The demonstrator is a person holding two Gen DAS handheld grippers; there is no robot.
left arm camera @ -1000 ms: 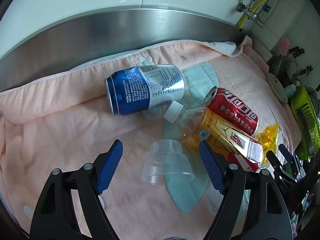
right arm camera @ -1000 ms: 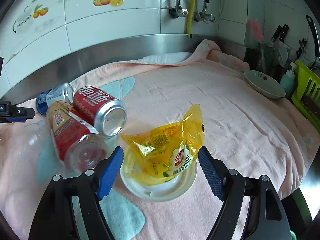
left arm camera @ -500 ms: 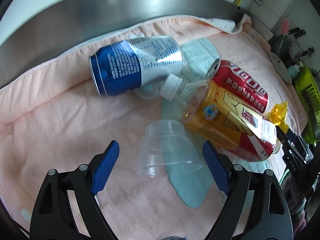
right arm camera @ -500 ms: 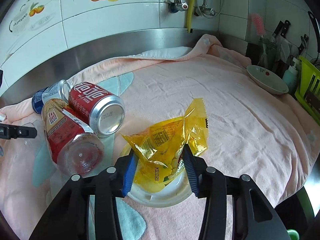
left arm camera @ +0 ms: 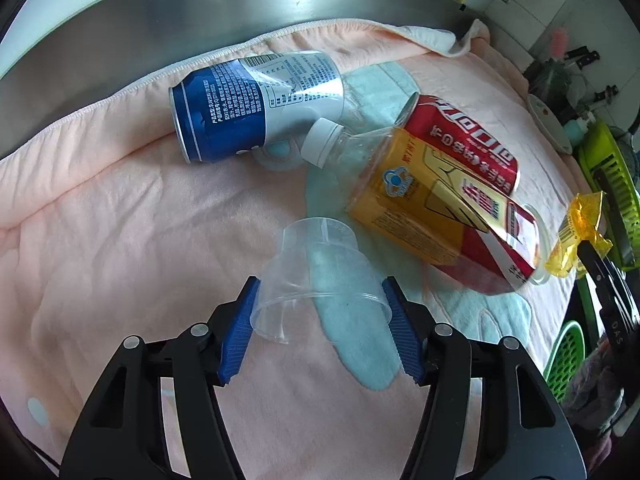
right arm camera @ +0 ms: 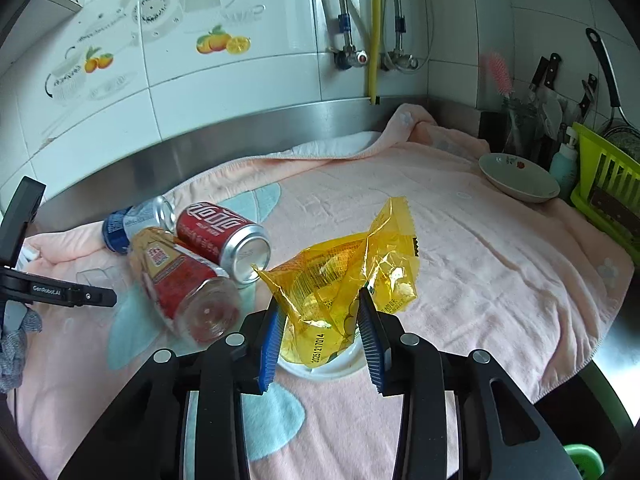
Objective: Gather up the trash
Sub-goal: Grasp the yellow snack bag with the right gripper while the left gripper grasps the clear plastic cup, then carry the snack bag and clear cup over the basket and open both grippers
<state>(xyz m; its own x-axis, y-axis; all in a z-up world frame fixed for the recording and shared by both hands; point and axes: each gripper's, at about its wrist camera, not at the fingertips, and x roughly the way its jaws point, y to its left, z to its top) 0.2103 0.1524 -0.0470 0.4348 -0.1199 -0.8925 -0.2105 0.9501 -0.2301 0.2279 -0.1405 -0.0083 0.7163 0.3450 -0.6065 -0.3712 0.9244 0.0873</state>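
**Gathering trash on the pink towel: items as we find them**

We take the pink towel (right arm camera: 500, 248) as our landmark.

- Left gripper (left arm camera: 320, 312): jaws closing around the clear plastic cup (left arm camera: 320, 276), which lies on its side near the towel's front. The blue pads (left arm camera: 240, 328) sit at its rim on either side; we cannot tell whether they press yet.
- Right gripper (right arm camera: 320, 332): clamped on the yellow snack wrapper (right arm camera: 344, 276), above a white dish (right arm camera: 340, 364) at the towel's middle.
- Blue and white can (left arm camera: 256, 112): on its side toward the towel's back edge.
- Red can (left arm camera: 460, 140) and capped bottle (left arm camera: 432, 208): side by side on the towel, touching, the bottle's cap against the blue and white can.
- Bowl (right arm camera: 516, 180): at the towel's far right.
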